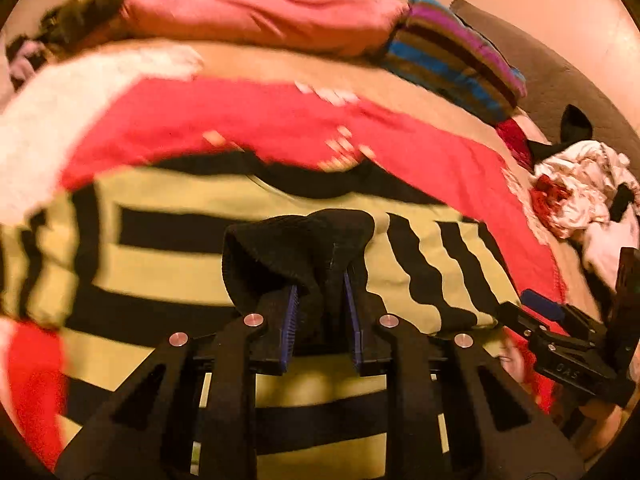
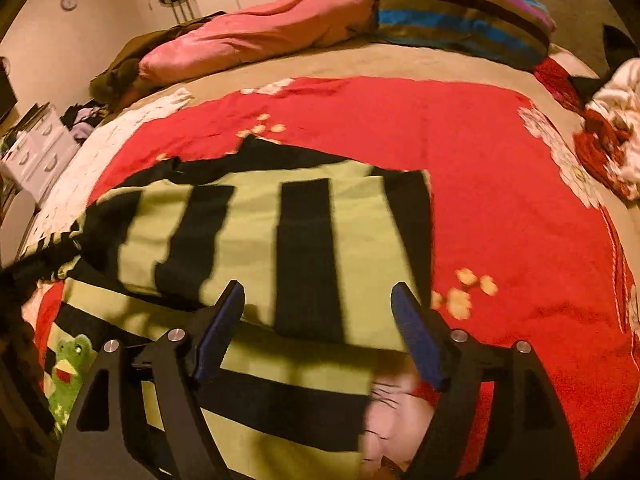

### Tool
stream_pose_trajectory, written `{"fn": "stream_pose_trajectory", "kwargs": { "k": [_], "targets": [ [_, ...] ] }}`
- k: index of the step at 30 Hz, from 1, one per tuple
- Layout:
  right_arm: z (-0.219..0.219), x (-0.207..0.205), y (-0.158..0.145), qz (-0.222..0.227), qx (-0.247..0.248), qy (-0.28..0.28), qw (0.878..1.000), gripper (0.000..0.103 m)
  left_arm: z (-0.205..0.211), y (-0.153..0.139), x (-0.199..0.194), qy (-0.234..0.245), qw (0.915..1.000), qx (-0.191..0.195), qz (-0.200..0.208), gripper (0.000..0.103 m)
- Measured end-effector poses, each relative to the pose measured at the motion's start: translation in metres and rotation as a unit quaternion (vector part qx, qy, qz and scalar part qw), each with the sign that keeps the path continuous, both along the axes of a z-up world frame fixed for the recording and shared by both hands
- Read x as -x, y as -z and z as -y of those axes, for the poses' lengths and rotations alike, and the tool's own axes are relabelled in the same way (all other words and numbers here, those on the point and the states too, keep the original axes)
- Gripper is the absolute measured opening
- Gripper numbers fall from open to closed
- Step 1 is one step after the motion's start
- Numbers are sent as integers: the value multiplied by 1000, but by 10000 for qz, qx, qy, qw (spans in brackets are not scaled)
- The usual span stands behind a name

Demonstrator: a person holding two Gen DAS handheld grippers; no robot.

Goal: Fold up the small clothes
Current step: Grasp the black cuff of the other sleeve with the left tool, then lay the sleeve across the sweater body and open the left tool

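A small green-and-black striped garment [image 1: 180, 196] lies spread on a red blanket [image 1: 240, 120] on the bed. My left gripper [image 1: 320, 284] is shut on a bunched black knit edge of that garment [image 1: 288, 240], which stands up between its blue pads. In the right wrist view the same striped garment [image 2: 256, 220] lies partly folded over itself. My right gripper [image 2: 318, 288] hangs just above its near part, jaws wide apart with nothing between them. The right gripper [image 1: 540, 312] also shows at the right edge of the left wrist view, beside the garment's corner.
A heap of white and red clothes [image 2: 616, 136] lies at the bed's right side. A pink pillow [image 2: 260, 36] and a striped pillow [image 2: 460, 12] sit at the head. A green frog figure [image 2: 72, 364] shows at the garment's near left. A white dresser [image 2: 36, 148] stands left of the bed.
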State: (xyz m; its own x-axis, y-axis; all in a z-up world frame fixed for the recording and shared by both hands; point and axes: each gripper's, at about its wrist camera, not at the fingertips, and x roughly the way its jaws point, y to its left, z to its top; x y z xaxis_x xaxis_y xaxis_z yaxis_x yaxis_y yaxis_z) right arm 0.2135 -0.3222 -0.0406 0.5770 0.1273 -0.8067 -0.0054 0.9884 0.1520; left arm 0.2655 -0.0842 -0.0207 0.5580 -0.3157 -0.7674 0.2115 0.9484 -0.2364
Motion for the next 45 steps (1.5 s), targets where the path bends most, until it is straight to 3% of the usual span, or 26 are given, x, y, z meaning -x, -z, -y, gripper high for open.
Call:
{"fn": "stream_pose_trajectory", "kwargs": {
  "k": [6, 15, 19, 21, 25, 28, 31, 35, 39, 41, 45],
  "targets": [
    [-35, -11, 2, -12, 51, -337, 9994, 79, -46, -7, -18, -303, 9979, -561, 74, 19],
    [-44, -10, 9, -64, 341, -435, 9984, 79, -82, 26, -28, -533, 9958, -682, -285, 26],
    [-35, -14, 16, -169, 364, -283, 9988, 80, -87, 36, -27, -556, 9937, -911, -349, 45],
    [-34, -17, 17, -194, 386, -252, 9987, 80, -91, 34, -24, -575, 9939, -849, -414, 52],
    [-35, -21, 21, -159, 458, -300, 9984, 80, -98, 9, -1, -805, 9929, -873, 33, 61],
    [-37, -23, 27, -213, 479, -329, 9981, 80, -87, -7, 12, -710, 9943, -756, 266, 62],
    [-34, -24, 35, -317, 469, -306, 9979, 80, -62, -7, 13, -348, 9968, -678, 237, 62],
    [-27, -25, 50, -558, 466, -260, 9970, 80, -28, 16, 2, 29, 9968, -793, -18, 62],
    [-21, -25, 60, -651, 417, -234, 9967, 80, -25, 47, -17, -68, 9931, -1098, -412, 62],
    [-19, -25, 62, -659, 350, -207, 9970, 80, -31, 61, -24, -128, 9924, -1012, -687, 62],
    [-22, -24, 65, -662, 397, -231, 9968, 83, -32, 70, -25, -82, 9924, -1049, -633, 62]
  ]
}}
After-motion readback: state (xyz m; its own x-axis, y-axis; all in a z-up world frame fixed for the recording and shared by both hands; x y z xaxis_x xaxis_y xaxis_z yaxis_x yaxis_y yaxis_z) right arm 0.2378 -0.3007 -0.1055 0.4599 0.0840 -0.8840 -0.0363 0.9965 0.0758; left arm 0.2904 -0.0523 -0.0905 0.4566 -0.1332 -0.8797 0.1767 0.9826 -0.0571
